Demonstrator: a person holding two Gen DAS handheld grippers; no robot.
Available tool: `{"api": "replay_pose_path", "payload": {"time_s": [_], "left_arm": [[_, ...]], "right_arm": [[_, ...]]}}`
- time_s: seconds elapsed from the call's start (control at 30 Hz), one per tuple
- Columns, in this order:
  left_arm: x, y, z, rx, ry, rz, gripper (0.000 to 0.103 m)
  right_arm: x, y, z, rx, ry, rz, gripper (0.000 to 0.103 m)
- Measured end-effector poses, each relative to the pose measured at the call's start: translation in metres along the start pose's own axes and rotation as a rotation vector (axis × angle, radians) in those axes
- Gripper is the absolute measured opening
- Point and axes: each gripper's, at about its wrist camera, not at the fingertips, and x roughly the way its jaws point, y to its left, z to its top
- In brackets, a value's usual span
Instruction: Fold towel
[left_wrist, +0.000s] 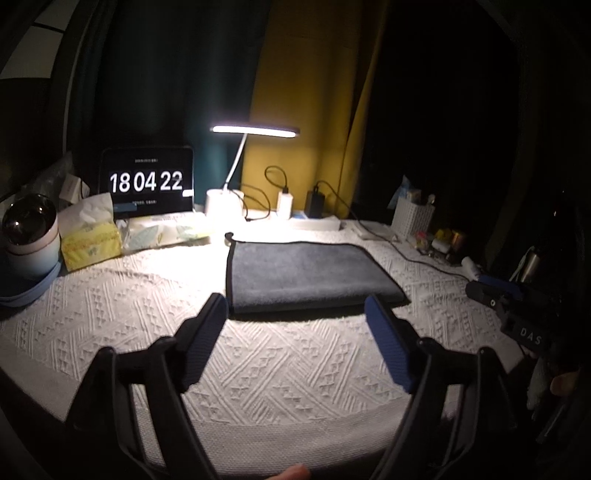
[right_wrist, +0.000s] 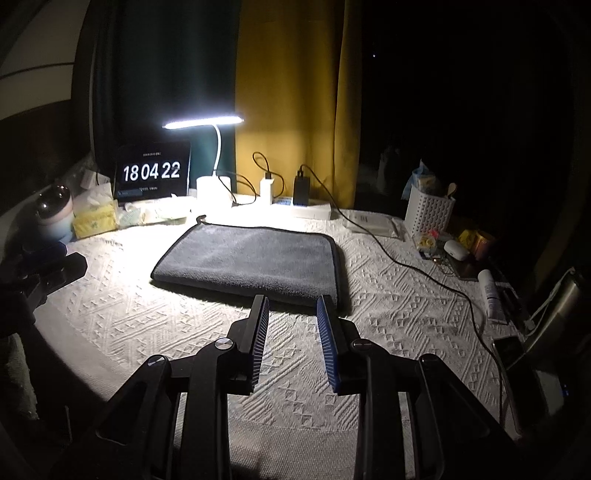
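Note:
A grey towel (left_wrist: 310, 275) with dark edging lies folded flat on the white textured tablecloth (left_wrist: 277, 369), under the lamp. It also shows in the right wrist view (right_wrist: 251, 264). My left gripper (left_wrist: 295, 306) is open wide and empty, hovering just in front of the towel's near edge. My right gripper (right_wrist: 291, 302) is open and empty, its tips just short of the towel's near right corner. The right gripper's body (left_wrist: 513, 299) shows at the right edge of the left wrist view; the left gripper's body (right_wrist: 44, 266) shows at the left of the right wrist view.
A lit desk lamp (left_wrist: 255, 130), a tablet clock (left_wrist: 147, 181), tissue packs (left_wrist: 90, 245) and a round jar (left_wrist: 29, 232) stand along the back left. Chargers, a power strip (right_wrist: 310, 211) and a trailing cable (right_wrist: 424, 273) lie back right, with a white basket (right_wrist: 428, 212) and small items.

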Motion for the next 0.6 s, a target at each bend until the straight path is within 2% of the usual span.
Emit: {"api": "replay_pose_path", "payload": {"time_s": [0.13,0.27,0.6], "left_arm": [[-0.012,-0.002,0.000,-0.014,-0.023,-0.002,0.080],[-0.019,-0.008,0.002,0.010,-0.031,0.038,0.080],[-0.044,-0.020,0.007,0.061,-0.120,0.086,0.081]], "right_arm": [[-0.015,0.002,-0.001,-0.006,-0.031,0.009,0.030],[-0.032,0.004,-0.002,-0.005,-0.064,0.015,0.037],[-0.055,0.003,-0.004,0.002,-0.104,0.007,0.038]]}}
